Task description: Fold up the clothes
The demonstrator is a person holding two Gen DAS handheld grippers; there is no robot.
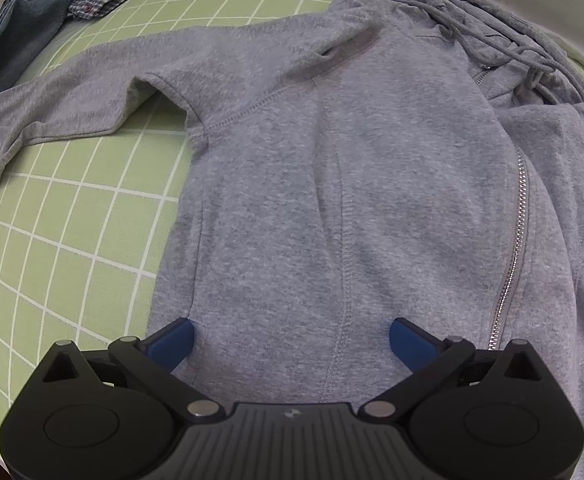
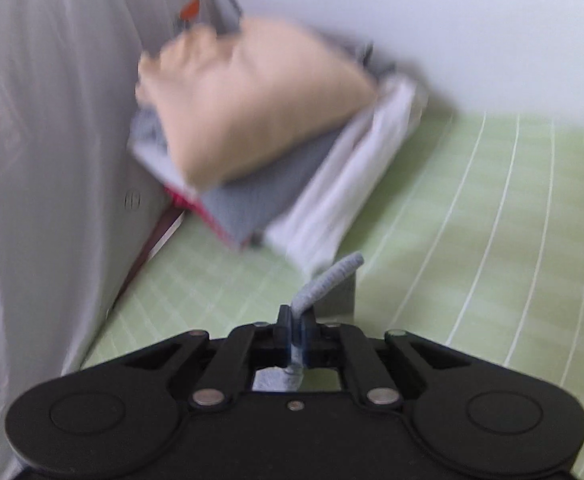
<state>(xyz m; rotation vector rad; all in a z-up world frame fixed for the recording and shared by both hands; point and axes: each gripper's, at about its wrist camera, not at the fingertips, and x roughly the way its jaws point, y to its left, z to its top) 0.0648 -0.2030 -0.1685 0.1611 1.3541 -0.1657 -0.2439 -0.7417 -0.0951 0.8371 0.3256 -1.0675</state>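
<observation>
A grey zip hoodie (image 1: 332,160) lies flat on the green gridded sheet (image 1: 71,240). Its left sleeve (image 1: 71,96) stretches out to the left, and its hood with the drawstring (image 1: 492,28) is bunched at the top right. The zipper (image 1: 516,248) runs down the right side. My left gripper (image 1: 292,326) hovers open just above the lower body of the hoodie, its blue fingertips (image 1: 179,340) spread wide with nothing between them. My right gripper (image 2: 296,316) is shut on a narrow strip of grey knit fabric (image 2: 332,276) that sticks out past the tips, above the green sheet (image 2: 472,240).
A pile of denim and checked clothes (image 1: 31,12) sits at the far left corner. In the right wrist view, a blurred stack of folded clothes (image 2: 251,120) with a beige piece on top leans by a white carrot-print cloth wall (image 2: 31,160).
</observation>
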